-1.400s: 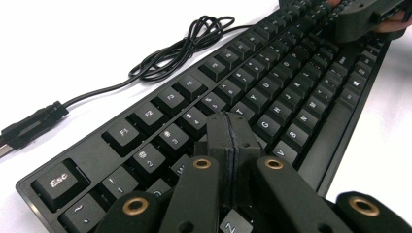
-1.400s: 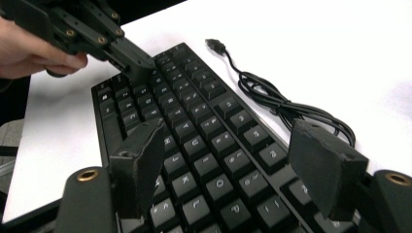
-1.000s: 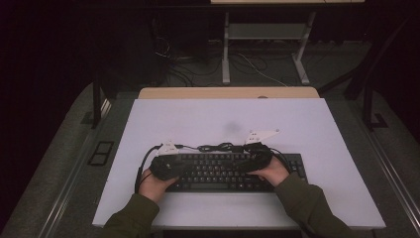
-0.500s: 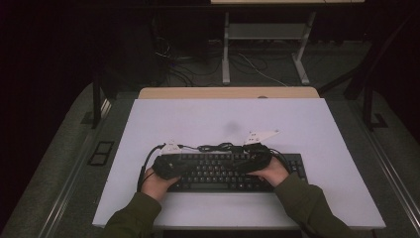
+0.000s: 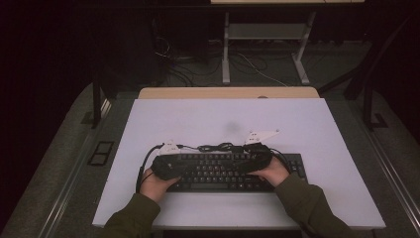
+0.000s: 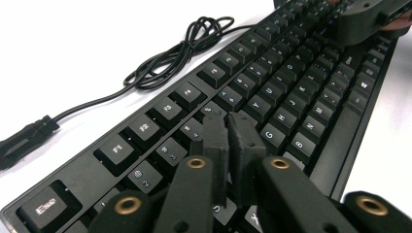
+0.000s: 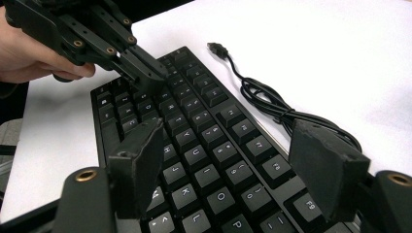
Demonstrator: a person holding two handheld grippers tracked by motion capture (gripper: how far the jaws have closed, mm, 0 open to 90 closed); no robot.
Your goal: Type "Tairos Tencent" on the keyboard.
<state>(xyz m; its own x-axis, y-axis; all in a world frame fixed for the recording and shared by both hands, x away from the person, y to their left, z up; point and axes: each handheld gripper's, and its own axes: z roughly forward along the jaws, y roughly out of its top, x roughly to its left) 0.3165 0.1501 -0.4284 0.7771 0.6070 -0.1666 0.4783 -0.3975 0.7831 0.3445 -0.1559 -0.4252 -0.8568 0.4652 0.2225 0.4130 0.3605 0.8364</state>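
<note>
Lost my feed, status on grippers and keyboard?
Left gripper nearly shut, jaws just opening slightly, over keys. Right gripper open above keyboard. Coiled cable behind keyboard, clear.

White table top point(image 5: 317, 124); metal desk frame point(image 5: 225, 44), loose cables point(image 5: 257, 67) behind.

White table point(image 5: 317, 129): keyboard point(image 5: 218, 171) (corded)

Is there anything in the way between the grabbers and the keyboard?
No. Both grippers are right over the keyboard. The left gripper, nearly shut, has its tips at the keys; the right gripper hangs open above them.
</note>
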